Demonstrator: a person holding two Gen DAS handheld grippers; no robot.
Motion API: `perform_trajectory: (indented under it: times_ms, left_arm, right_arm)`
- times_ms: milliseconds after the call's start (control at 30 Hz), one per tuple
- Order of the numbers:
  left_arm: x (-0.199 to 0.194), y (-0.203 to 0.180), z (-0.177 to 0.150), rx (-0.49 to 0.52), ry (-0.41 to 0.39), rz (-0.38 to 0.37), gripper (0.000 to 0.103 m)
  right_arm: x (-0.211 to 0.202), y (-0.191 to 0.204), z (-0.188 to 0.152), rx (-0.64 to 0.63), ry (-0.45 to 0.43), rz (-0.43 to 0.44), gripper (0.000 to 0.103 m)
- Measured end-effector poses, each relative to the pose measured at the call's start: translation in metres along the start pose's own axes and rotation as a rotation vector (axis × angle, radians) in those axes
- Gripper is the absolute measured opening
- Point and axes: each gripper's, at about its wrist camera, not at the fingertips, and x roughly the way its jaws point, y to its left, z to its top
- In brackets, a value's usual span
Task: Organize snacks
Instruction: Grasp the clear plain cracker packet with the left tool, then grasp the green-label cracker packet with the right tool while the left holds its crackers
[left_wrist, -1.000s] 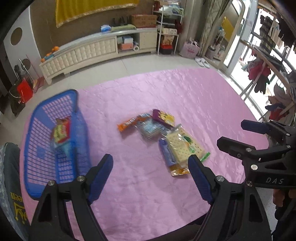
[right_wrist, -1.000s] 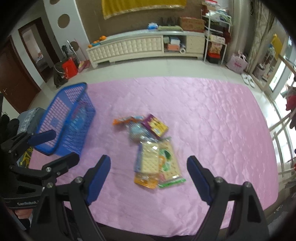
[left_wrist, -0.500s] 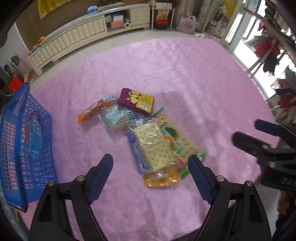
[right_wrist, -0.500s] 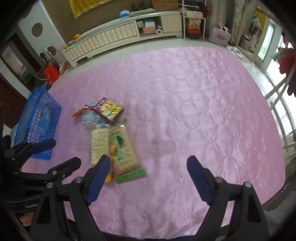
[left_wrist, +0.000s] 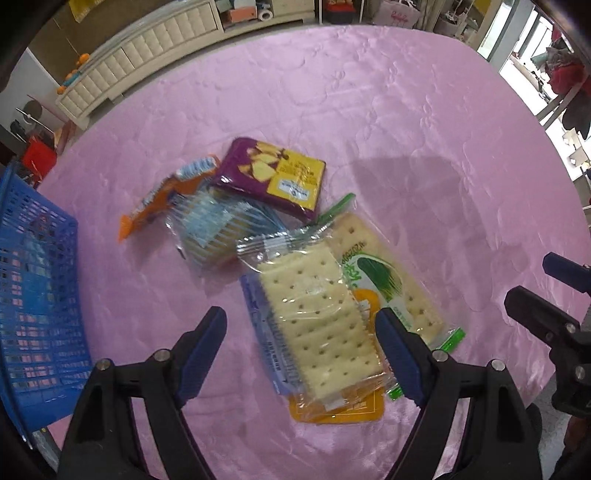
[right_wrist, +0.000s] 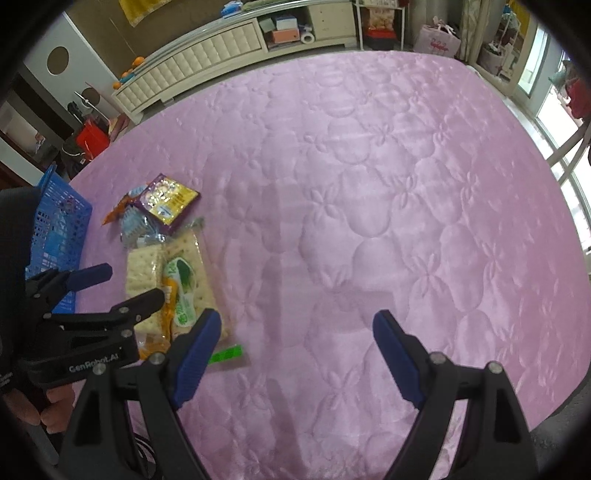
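Left gripper (left_wrist: 301, 328) jaws spread wide, right gripper (right_wrist: 297, 325) likewise, seemingly both empty

I get bright daylight from the windows (right_wrist: 554, 110) on the right, which blow out to white. The pink quilted cover (right_wrist: 369, 184) takes a soft sheen, and a faint shadow lies on it in both views. Glare streaks the clear cracker wrapper (left_wrist: 314, 310). The blue basket (left_wrist: 37, 295) smears with blur at the left edge. Fisheye bending curves the cabinet (right_wrist: 207, 62), and dark vignette fills my corners.
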Motion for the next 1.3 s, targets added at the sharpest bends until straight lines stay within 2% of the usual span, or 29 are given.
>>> perform_trajectory:
  times_ms: [33,100,167,300,500,800,867,1000,1300]
  left_arm:
    - [0.003,-0.001,0.000,-0.004,-0.002,-0.006,0.074]
    - [0.003,0.002,-0.002,-0.027,0.007,-0.028,0.058]
    - [0.004,0.008,-0.006,-0.054,0.020,-0.031,0.050]
    - [-0.002,0.020,-0.016,-0.071,0.017,-0.050,0.045]
    - [-0.014,0.039,-0.041,-0.071,-0.010,-0.055,0.043]
    - [-0.032,0.078,-0.079,-0.074,-0.060,-0.086,0.043]
    - [-0.037,0.078,-0.072,-0.069,-0.067,-0.092,0.043]
    - [-0.038,0.083,-0.084,-0.057,-0.076,-0.092,0.043]
    - [-0.023,0.092,-0.089,-0.075,-0.067,-0.129,0.043]
  right_arm:
    - [0.001,0.000,-0.001,0.002,0.003,-0.001,0.087]
    - [0.003,0.000,-0.004,0.002,0.008,-0.006,0.087]
    - [0.003,0.000,-0.005,0.001,0.015,-0.015,0.087]
    - [0.003,0.005,-0.009,-0.008,0.022,-0.028,0.087]
    - [0.011,0.028,-0.012,-0.082,0.035,-0.048,0.087]
    - [0.040,0.065,-0.019,-0.236,0.101,-0.074,0.087]
    - [0.045,0.071,-0.020,-0.248,0.113,-0.071,0.087]
    - [0.053,0.086,-0.023,-0.274,0.124,-0.079,0.087]
    - [0.069,0.129,-0.027,-0.366,0.136,-0.128,0.087]
